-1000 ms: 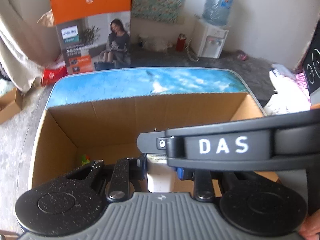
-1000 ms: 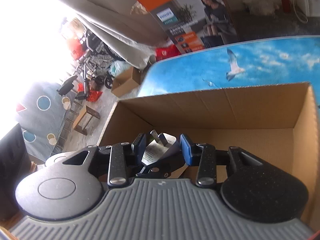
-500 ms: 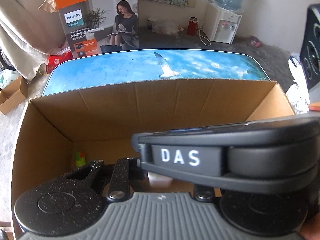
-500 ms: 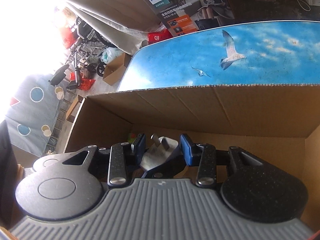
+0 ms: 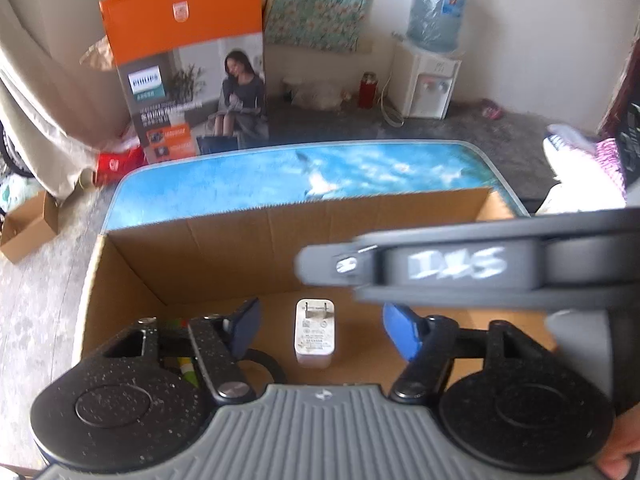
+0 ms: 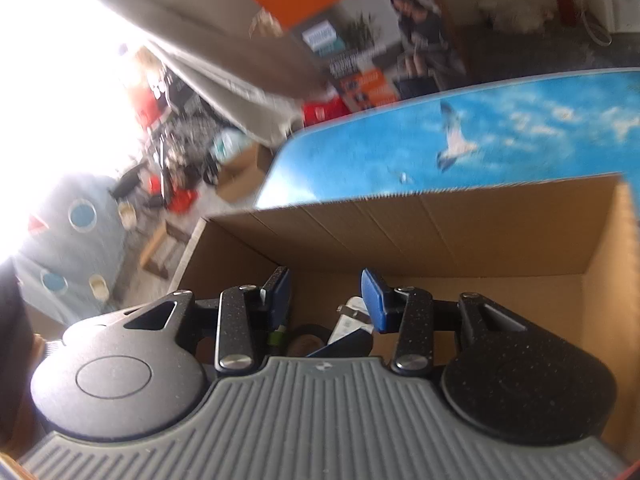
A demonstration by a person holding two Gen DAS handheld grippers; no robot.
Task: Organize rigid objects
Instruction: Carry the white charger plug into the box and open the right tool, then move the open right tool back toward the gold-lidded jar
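Left gripper opening above a white, two-pronged charger; right gripper seemingly apart, empty.

Bench top printed with blue sky and a gull. Behind its far edge, upright orange Philips carton showing a seated woman. Red packet on the floor at the carton's foot. White water dispenser with blue bottle against the far wall; red flask just beside it. Small open cardboard box on the floor, left. Floral cloth hangs on the wall.
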